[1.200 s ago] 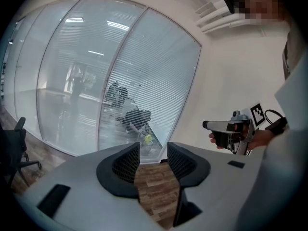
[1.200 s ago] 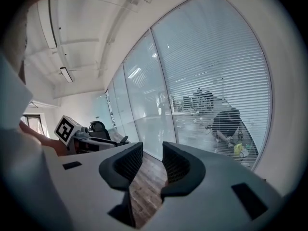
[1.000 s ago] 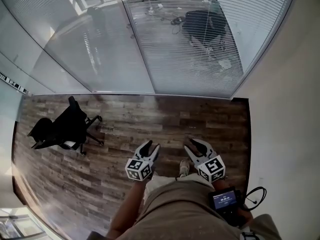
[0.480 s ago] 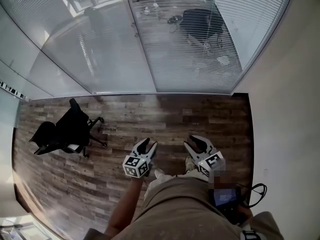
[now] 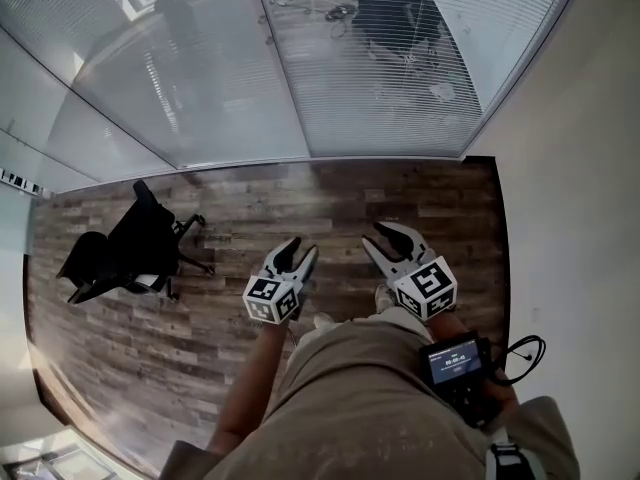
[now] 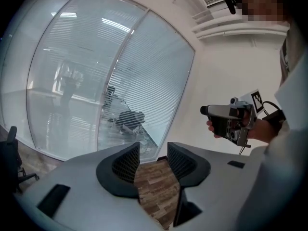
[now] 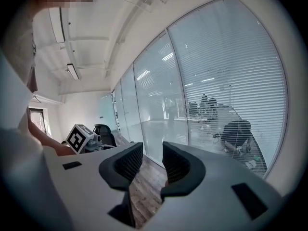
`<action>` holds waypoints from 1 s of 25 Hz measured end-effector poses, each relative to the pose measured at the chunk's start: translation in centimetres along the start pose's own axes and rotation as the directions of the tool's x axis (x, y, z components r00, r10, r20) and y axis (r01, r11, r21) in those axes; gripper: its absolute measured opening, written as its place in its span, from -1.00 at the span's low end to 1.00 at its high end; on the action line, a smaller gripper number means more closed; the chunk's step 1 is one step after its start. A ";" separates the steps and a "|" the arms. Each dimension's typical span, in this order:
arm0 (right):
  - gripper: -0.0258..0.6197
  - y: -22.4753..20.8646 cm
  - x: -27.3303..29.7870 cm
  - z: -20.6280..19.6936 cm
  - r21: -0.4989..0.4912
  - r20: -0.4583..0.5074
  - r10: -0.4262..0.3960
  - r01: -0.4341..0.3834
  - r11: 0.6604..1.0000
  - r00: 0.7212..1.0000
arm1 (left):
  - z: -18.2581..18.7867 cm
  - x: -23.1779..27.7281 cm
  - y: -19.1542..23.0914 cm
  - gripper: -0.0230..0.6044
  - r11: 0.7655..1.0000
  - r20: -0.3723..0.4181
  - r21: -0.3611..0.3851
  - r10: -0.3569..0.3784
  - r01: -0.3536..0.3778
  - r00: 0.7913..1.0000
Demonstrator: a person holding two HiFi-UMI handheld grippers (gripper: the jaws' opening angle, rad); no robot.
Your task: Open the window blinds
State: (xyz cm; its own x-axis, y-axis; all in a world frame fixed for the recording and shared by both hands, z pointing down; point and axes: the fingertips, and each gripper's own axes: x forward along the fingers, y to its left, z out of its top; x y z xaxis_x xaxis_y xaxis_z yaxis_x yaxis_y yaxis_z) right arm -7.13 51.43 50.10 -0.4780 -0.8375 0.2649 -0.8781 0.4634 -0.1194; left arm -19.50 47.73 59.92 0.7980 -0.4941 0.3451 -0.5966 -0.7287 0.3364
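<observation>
Office chair (image 5: 120, 253): black, on castors, standing on the floor well to the left of the left fingers (image 5: 284, 256). Wood-plank floor (image 5: 330, 203): brown and grey boards, running beneath both sets of fingers and ahead of them to the foot of the glass. Glass panel (image 5: 190, 78): frosted, ahead and left of the left fingers. Wall (image 5: 570, 168): plain white, just right of the right fingers (image 5: 400, 234). Dark chair-like shape (image 5: 395, 18): far ahead of the right fingers, beyond the glass, not clear enough to identify. Beige garment (image 5: 370, 398): behind both sets of fingers. Strip light (image 7: 73, 71): on the ceiling, above and left of the right fingers.
</observation>
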 end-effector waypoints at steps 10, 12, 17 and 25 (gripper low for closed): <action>-0.65 0.1 1.3 -0.6 -0.016 -0.021 0.002 -0.003 1.000 1.000 | 0.2 -0.1 1.4 -0.37 1.000 -0.005 0.001 0.006 -0.006 1.000; -0.69 -0.1 1.2 -0.7 -0.019 -0.022 -0.001 0.001 1.000 1.000 | 0.2 0.0 1.4 -0.37 1.000 -0.007 -0.003 0.006 -0.006 1.000; -0.72 -1.0 0.5 -1.1 0.027 -0.011 -0.018 0.018 0.999 1.000 | -0.1 0.6 0.3 -0.37 1.000 -0.014 -0.013 -0.008 0.008 1.000; -0.72 -3.3 -2.0 -2.0 0.066 -0.012 -0.050 0.051 0.997 0.999 | -0.4 3.0 -2.4 -0.37 0.999 -0.034 -0.015 -0.048 0.048 0.998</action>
State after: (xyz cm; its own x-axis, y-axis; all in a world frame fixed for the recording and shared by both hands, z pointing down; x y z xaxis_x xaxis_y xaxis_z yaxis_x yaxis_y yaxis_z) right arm -3.26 52.17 51.85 -0.4333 -0.8559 0.2823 -0.9007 0.4004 -0.1685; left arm -15.68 48.15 60.47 0.8224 -0.4419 0.3582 -0.5591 -0.7442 0.3656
